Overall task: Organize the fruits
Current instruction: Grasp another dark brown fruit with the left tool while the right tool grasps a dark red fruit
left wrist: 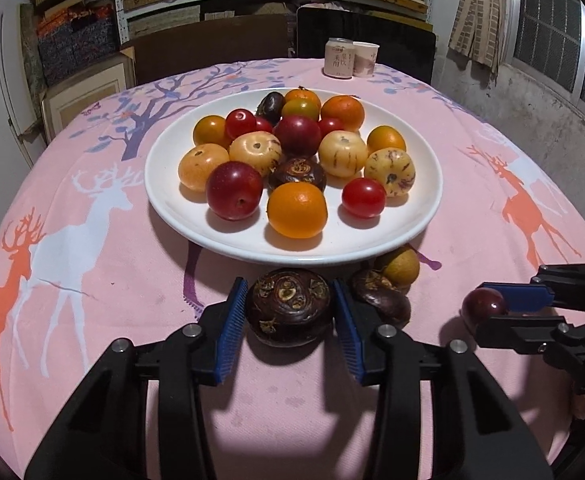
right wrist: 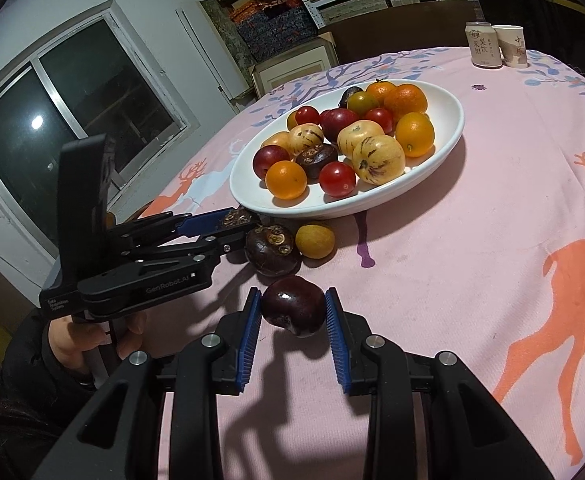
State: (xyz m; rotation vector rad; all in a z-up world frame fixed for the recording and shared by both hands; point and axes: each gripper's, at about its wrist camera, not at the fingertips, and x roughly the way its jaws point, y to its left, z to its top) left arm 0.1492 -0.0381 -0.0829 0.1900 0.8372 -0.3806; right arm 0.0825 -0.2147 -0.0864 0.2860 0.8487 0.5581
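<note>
Both claws are at the pick-up step, each with a fruit from the small cluster lying on the pink tablecloth (left wrist: 472, 208) just in front of the white plate (left wrist: 164, 196). The left gripper (left wrist: 290, 312) has its blue pads set against both sides of a dark brown water chestnut (left wrist: 288, 307), jaws parted only as wide as that fruit. The right gripper (right wrist: 293, 312) likewise brackets a dark red plum (right wrist: 293, 309), pads touching or nearly touching its sides. Two more pieces wait on the cloth by the plate's near rim: a second chestnut (right wrist: 273, 249) and a small yellow-brown fruit (right wrist: 315, 241). The plate already holds oranges, red plums, tomatoes and striped yellow melons. Next, I judge, each claw must lift and carry its fruit over the rim, setting it into a free gap without knocking the pile.
</note>
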